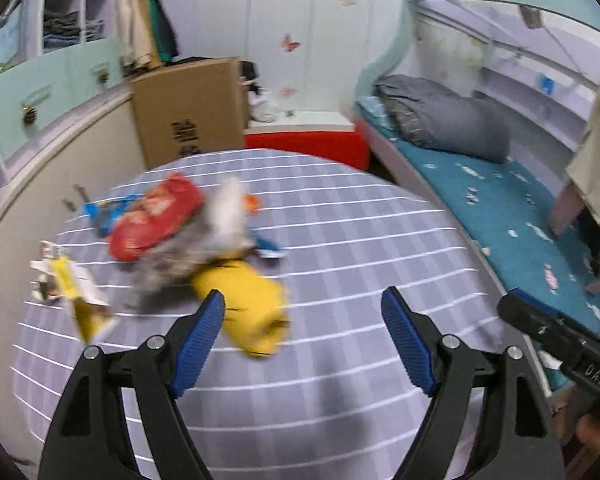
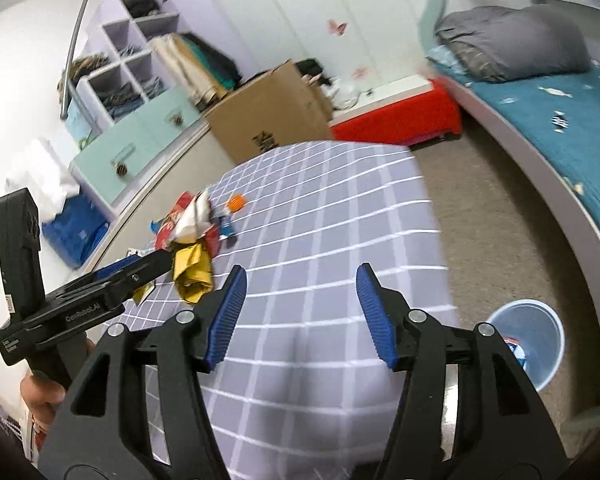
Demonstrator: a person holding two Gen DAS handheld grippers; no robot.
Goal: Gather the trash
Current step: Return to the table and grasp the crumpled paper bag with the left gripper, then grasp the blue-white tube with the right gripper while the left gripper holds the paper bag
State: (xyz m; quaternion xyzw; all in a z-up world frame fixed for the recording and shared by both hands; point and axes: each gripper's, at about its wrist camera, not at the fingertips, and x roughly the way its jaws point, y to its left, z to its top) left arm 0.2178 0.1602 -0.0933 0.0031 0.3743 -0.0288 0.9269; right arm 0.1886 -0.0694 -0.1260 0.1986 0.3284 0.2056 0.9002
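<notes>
A heap of trash lies on the table's grey checked cloth (image 1: 360,240): a red wrapper (image 1: 152,216), a yellow wrapper (image 1: 248,308), crumpled white paper (image 1: 228,208), a blue wrapper (image 1: 108,210) and a torn yellow-white packet (image 1: 76,292). My left gripper (image 1: 303,300) hovers open just short of the heap with nothing between its blue pads, the yellow wrapper past its left finger. My right gripper (image 2: 302,276) stands open over bare cloth (image 2: 340,220), holding nothing. The right wrist view shows the left gripper (image 2: 156,262) beside the heap (image 2: 196,232). A pale blue bin (image 2: 556,320) stands on the floor at the right with a wrapper inside.
A cardboard box (image 1: 188,112) and a red bench (image 1: 308,144) stand behind the table. A bed with a teal sheet (image 1: 500,200) and a grey duvet (image 1: 448,120) runs along the right. Mint drawers (image 1: 40,92) line the left. A hand (image 2: 40,396) grips the left tool.
</notes>
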